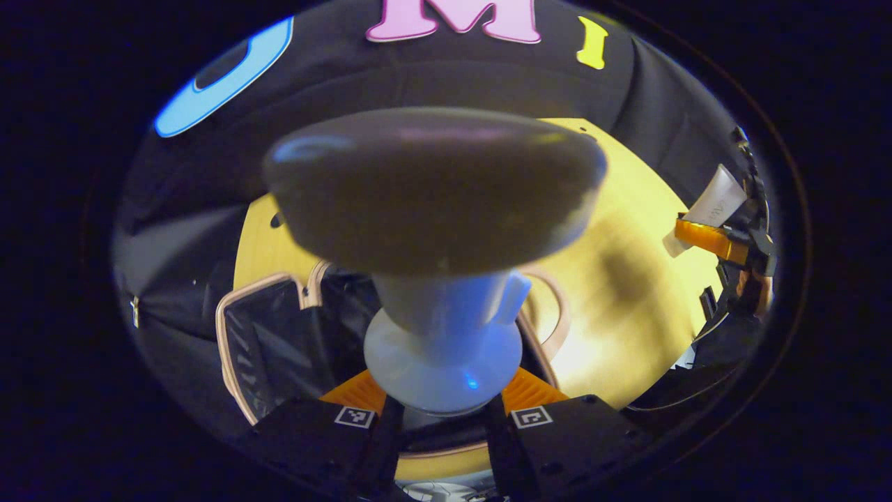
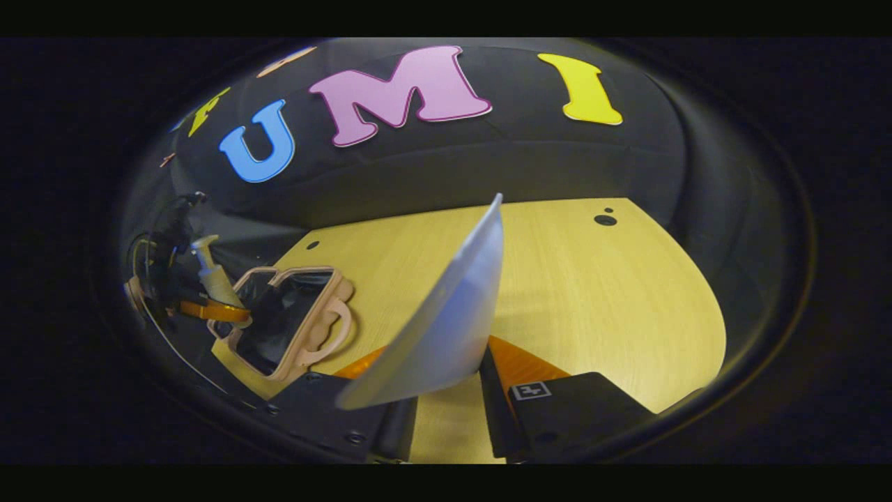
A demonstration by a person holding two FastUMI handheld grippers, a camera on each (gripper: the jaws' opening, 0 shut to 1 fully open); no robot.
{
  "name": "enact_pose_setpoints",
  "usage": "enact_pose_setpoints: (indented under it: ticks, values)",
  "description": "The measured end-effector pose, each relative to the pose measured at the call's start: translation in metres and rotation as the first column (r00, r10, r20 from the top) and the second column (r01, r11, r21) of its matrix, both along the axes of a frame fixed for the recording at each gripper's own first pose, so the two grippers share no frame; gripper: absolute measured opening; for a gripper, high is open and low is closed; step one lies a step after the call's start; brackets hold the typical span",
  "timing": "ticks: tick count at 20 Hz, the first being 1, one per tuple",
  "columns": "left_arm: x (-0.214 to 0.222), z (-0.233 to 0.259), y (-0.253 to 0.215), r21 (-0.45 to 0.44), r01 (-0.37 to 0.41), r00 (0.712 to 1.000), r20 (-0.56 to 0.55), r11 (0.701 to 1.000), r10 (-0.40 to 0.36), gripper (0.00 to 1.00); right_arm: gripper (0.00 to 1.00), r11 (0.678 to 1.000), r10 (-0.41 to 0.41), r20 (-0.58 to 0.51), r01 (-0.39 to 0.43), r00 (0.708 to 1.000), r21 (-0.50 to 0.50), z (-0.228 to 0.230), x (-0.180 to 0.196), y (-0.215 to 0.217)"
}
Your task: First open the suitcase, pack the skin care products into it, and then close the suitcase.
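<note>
Wooden table (image 2: 599,293) bears open, dark-lined suitcase (image 2: 289,317).

no readable text anywhere; white tube (image 2: 446,307) blank on visible side, square markers (image 1: 532,417) on gripper fingers just patterns

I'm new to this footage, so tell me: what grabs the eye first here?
In the left gripper view, a pump bottle with a broad dark cap looms close, gripped in the left claw. In the right gripper view, a pale tube stands in the right claw, with the open suitcase lying on the wooden table.
</note>
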State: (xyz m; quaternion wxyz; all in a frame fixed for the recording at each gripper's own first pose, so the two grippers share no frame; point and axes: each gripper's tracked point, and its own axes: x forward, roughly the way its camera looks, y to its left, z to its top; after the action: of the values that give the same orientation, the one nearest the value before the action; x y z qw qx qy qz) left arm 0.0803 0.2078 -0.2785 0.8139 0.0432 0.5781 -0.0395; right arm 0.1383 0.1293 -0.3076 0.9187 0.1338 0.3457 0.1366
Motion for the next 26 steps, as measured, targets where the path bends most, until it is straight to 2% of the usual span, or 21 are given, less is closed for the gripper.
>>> enact_pose_setpoints:
  ticks: [2,4,5,7,9,11,13,16,17,20,22,24,26]
  values:
    - [-0.014,-0.013,0.014,-0.02,-0.011,0.993,-0.117,1.0,0.009,0.53,0.53,0.999,0.01,-0.011,-0.01,1.0,0.048,0.004,0.001,0.012]
    - [-0.025,-0.033,0.027,-0.006,-0.007,0.973,-0.229,1.0,0.005,0.56,0.53,0.997,0.022,-0.014,-0.021,1.0,0.071,0.011,0.003,0.02]
    - [-0.03,-0.044,0.034,0.009,-0.012,0.961,-0.278,1.0,0.014,0.53,0.53,0.997,0.03,-0.01,-0.029,1.0,0.07,0.014,0.003,0.021]
    - [-0.038,-0.066,0.04,0.032,-0.029,0.928,-0.37,0.999,0.038,0.6,0.53,0.995,0.058,-0.028,-0.055,0.998,0.084,0.013,-0.004,0.026]
    - [-0.046,-0.084,0.041,0.025,-0.066,0.889,-0.453,0.998,0.07,0.56,0.53,0.994,0.076,-0.059,-0.071,0.995,0.08,0.007,-0.013,0.025]
    - [-0.049,-0.102,0.046,0.036,-0.078,0.857,-0.508,0.996,0.086,0.56,0.53,0.995,0.092,-0.083,-0.088,0.992,0.049,-0.001,-0.021,0.02]
    - [-0.05,-0.113,0.058,0.087,-0.072,0.841,-0.53,0.994,0.108,0.57,0.53,0.995,0.095,-0.09,-0.092,0.991,0.038,-0.001,-0.028,0.016]
    - [-0.051,-0.124,0.055,0.094,-0.127,0.828,-0.538,0.987,0.157,0.59,0.53,0.997,0.08,-0.092,-0.078,0.993,0.029,0.002,-0.036,0.012]
    - [-0.05,-0.125,0.055,0.083,-0.124,0.833,-0.533,0.989,0.149,0.64,0.53,0.997,0.08,-0.093,-0.078,0.992,0.024,0.002,-0.038,0.011]
    - [-0.05,-0.119,0.055,0.086,-0.123,0.849,-0.506,0.989,0.15,0.63,0.53,0.996,0.093,-0.104,-0.093,0.99,0.005,0.0,-0.044,0.017]
    - [-0.044,-0.11,0.059,0.079,-0.094,0.887,-0.447,0.992,0.119,0.63,0.53,0.994,0.111,-0.11,-0.11,0.988,0.016,0.003,-0.046,0.029]
    - [-0.032,-0.082,0.055,0.059,-0.059,0.939,-0.334,0.996,0.075,0.63,0.53,0.988,0.156,-0.104,-0.156,0.982,0.012,0.009,-0.046,0.047]
    - [-0.025,-0.05,0.04,-0.026,-0.047,0.977,-0.208,0.999,0.041,0.57,0.53,0.973,0.231,-0.102,-0.228,0.968,0.034,0.018,-0.051,0.077]
